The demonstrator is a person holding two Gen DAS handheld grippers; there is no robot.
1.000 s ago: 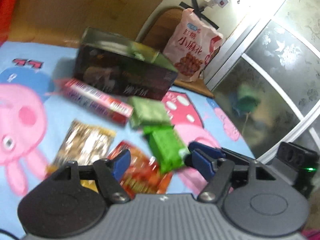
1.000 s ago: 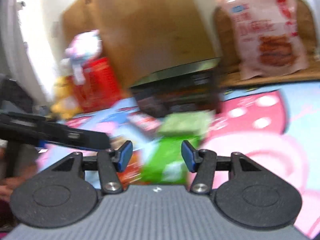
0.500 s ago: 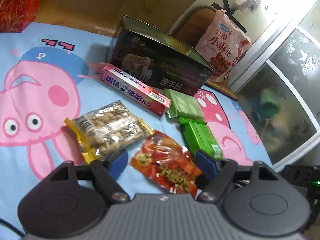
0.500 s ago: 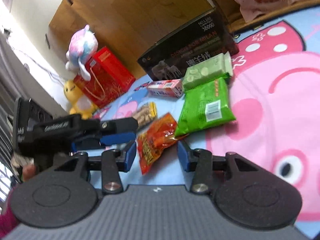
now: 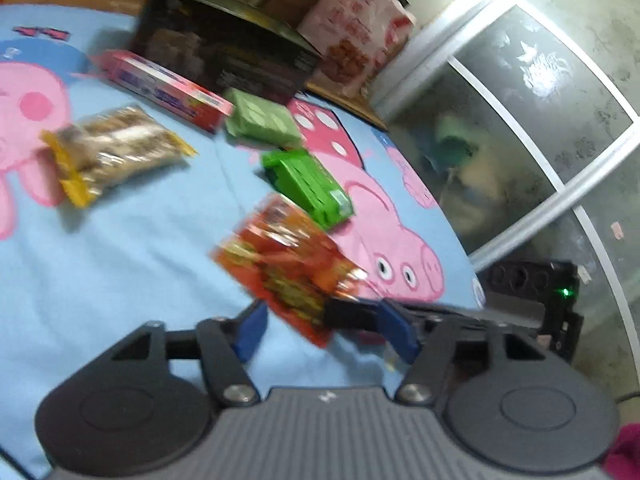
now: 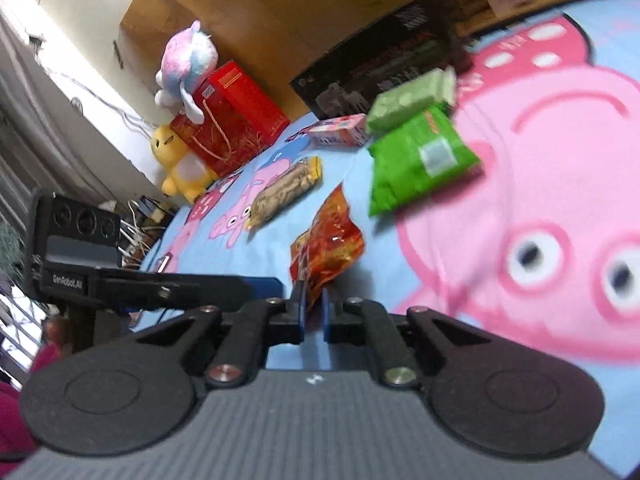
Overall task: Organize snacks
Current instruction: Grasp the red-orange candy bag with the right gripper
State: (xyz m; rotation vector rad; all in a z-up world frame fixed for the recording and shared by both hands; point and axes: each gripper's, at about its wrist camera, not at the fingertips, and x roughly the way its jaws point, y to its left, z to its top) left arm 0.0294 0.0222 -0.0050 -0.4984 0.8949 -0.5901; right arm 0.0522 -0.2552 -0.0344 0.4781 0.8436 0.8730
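Everything's motion-blurred, so the print on the crinkly red snack packet (image 6: 326, 246) is unreadable, and its near corner is hidden inside the right gripper (image 6: 313, 312), which is clamped tight on that foil edge. The left gripper (image 5: 324, 330) is closing, nothing pinched, beside the packet. The rest lies on the cartoon-pig bedsheet (image 5: 132, 248): the green pouch (image 6: 416, 162), the peanut bag (image 5: 116, 152).
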